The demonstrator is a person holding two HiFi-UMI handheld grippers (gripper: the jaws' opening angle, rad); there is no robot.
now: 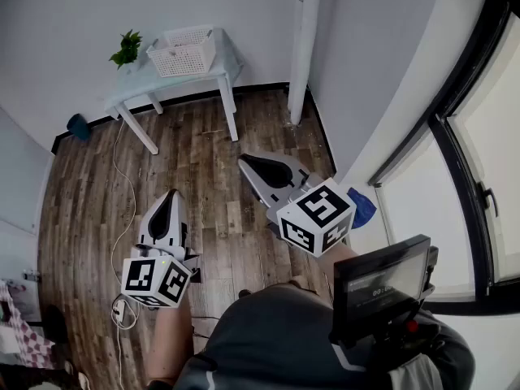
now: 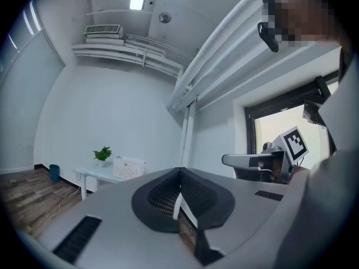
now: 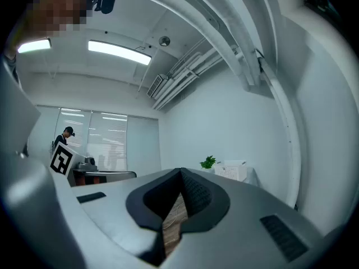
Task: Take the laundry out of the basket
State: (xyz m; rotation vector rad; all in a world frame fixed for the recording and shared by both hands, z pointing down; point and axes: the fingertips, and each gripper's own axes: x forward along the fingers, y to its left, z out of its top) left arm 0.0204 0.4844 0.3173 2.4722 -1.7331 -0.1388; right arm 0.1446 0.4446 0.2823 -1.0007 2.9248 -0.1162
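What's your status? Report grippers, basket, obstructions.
Jaws together, empty: left gripper, right gripper. Far table holds basket, untouched. Only wood floor between.

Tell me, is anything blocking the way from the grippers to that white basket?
Nothing visible does. Only wooden floor lies between the left gripper, the right gripper and the basket on the table.

The room is bright and evenly lit. Ceiling strip lights (image 3: 119, 52) glow white in both gripper views, and the window (image 1: 491, 193) adds pale, washed-out daylight. Shadows on the floor (image 1: 203, 177) are soft and faint. All views bend strongly at the edges, and the gripper views fade to black corners. The basket (image 1: 183, 51) looks sharp, while surfaces nearest the lenses are slightly soft.
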